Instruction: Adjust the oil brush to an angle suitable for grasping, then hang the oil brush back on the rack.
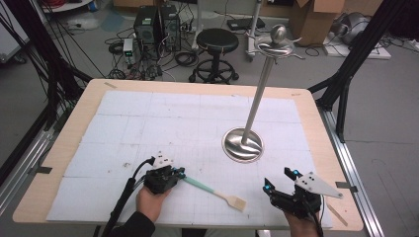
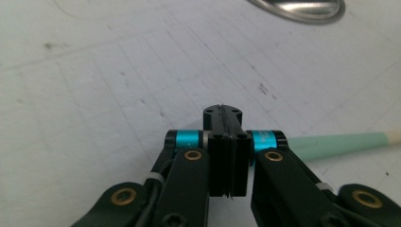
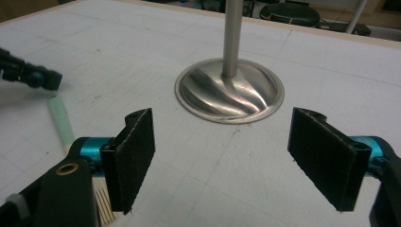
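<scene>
Spatula [image 1: 213,189] lies flat, head toward right gripper [image 1: 279,180], handle toward left gripper [image 1: 179,174].

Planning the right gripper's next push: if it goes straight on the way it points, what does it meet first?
Most likely the stand's round metal base, centred ahead between the open right gripper's jaws; only bare mat lies between.
</scene>
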`<state>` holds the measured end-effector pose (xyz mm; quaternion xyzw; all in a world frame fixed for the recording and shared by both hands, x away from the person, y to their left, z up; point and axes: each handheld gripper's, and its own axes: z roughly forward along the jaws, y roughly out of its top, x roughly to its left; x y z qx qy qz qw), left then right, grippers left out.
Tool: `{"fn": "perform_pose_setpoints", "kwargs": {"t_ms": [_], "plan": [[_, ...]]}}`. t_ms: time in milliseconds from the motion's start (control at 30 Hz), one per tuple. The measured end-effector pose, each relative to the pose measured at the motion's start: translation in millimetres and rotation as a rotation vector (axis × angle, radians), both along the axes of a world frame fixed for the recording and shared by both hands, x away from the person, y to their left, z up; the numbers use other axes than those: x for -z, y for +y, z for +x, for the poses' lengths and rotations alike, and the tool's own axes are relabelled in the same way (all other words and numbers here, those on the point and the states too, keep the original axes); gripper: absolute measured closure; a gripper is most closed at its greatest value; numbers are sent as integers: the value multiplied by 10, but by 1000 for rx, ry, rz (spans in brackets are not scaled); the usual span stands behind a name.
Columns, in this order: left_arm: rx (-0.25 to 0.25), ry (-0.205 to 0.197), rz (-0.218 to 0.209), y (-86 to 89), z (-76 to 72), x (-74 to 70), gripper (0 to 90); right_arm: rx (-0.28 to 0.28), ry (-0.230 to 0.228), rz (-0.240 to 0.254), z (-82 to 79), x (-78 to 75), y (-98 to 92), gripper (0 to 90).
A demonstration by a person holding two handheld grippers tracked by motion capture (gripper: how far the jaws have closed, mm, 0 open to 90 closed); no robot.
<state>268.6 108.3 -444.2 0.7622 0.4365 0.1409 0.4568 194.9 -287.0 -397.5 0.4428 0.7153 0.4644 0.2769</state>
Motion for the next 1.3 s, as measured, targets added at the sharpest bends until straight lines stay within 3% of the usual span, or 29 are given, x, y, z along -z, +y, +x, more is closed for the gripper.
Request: {"fn": "perform_pose_setpoints", "kwargs": {"t_ms": [100, 200, 300, 367, 467, 600, 767, 967, 1300], "plan": [[-39, -73, -96, 280, -33, -133, 701, -28, -4, -23, 12, 10, 39, 206], [-60, -128, -166, 585, -73, -219, 500, -61, -7, -47, 27, 18, 100, 188], [-84, -161, -196, 870, -135, -282, 223, -80, -19, -70, 34, 12, 181, 176], [-74, -191, -218, 1012, -195, -298, 165, -73, -19, -76, 36, 9, 220, 166], [-45, -219, -191, 1169, -281, -310, 164, -96, 38, -49, 61, 11, 249, 151], [-31, -228, -130, 1360, -363, -277, 165, -121, 40, -52, 51, 10, 268, 157], [-67, -251, -161, 1496, -370, -283, 166, -116, 29, -28, 23, 2, 232, 184], [-62, -277, -145, 1488, -370, -299, 168, -125, 32, -23, 5, 15, 198, 199], [-51, -258, -174, 1454, -354, -271, 172, -156, 57, -22, 9, 14, 240, 246]]}}
